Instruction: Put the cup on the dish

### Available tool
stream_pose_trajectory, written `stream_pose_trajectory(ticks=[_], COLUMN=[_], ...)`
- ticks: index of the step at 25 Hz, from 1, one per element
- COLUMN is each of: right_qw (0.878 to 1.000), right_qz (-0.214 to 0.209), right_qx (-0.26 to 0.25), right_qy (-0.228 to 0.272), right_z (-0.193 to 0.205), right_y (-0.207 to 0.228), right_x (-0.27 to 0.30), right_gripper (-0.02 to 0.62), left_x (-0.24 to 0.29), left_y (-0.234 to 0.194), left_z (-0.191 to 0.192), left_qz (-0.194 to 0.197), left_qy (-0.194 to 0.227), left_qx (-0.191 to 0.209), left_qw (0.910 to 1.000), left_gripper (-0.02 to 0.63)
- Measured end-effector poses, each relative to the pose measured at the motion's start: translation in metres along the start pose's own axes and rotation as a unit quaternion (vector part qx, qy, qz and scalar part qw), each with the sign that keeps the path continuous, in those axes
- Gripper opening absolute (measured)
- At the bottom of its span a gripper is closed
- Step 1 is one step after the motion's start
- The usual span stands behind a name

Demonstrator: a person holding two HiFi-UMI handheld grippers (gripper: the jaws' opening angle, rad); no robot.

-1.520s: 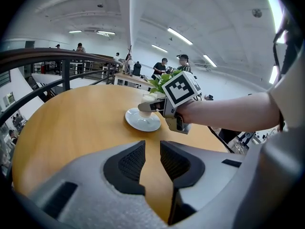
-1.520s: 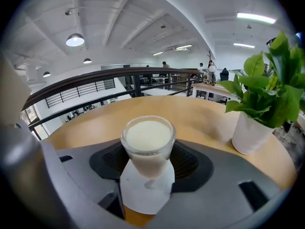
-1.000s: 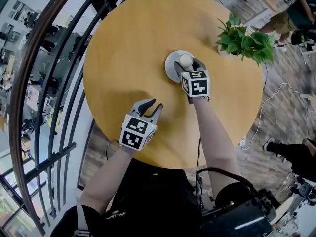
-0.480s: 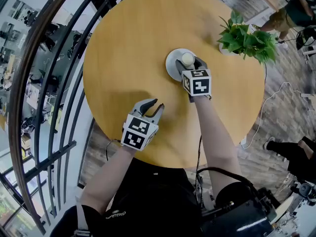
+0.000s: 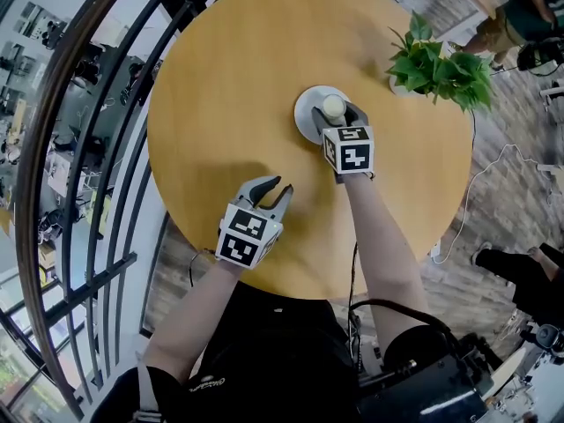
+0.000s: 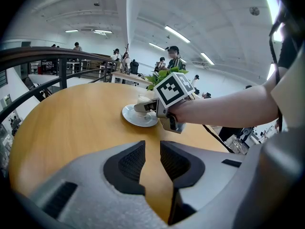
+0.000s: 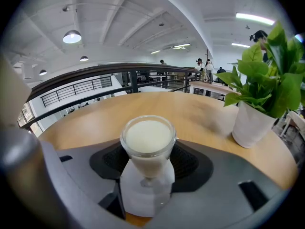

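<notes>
Cup update from my end: it's a little clear glass full of something white, and my right gripper has it pinched between the two dark pads, one on each side of the glass. From the head view the cup sits right over the white dish, a bit toward the near-right part of it, roughly in the middle of the round wooden table. In the right gripper view I can see the dish showing white directly under the glass, but honestly I can't tell if the base is touching it or a hair above. My left gripper is well apart from all that, low over the table's near-left side, jaws open just a narrow gap with nothing but bare wood between them. A green plant in a white pot stands near the far-right edge of the table, close to the dish but not touching it. Dark railing curves around the left side.
</notes>
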State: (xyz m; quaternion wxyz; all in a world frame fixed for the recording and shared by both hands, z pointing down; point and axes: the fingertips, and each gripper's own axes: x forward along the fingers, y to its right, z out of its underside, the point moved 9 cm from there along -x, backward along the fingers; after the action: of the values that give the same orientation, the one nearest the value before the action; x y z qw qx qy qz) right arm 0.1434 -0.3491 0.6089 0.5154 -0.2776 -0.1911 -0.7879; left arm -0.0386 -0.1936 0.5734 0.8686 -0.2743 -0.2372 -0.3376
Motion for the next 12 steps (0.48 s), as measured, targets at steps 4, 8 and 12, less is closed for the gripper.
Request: stream_pose_trajectory(ticks=[4, 8, 12], right_qw=[1.000, 1.000, 1.000], right_qz=[0.003, 0.005, 0.007], right_qx=[0.003, 0.009, 0.009], right_qy=[0.006, 0.007, 0.005], right_z=[0.0010, 0.0024, 0.0026], right_y=[-0.0009, 0.0002, 0.0022], right_x=[-0.0005, 0.0001, 0.0009], right_gripper=[0.256, 0.256, 0.256], left_x=[-0.0005, -0.0013, -0.0024], left_y=[0.0003, 0.0004, -0.0021], left_z=[0.0026, 0.0031, 0.0002], left_qz=[0.001, 0.001, -0.002], left_qy=[0.000, 0.000, 0.001], left_qx=[-0.002, 0.000, 0.002], left_qw=[1.0000, 1.0000, 1.0000], left_gripper=[0.100, 0.100, 0.100])
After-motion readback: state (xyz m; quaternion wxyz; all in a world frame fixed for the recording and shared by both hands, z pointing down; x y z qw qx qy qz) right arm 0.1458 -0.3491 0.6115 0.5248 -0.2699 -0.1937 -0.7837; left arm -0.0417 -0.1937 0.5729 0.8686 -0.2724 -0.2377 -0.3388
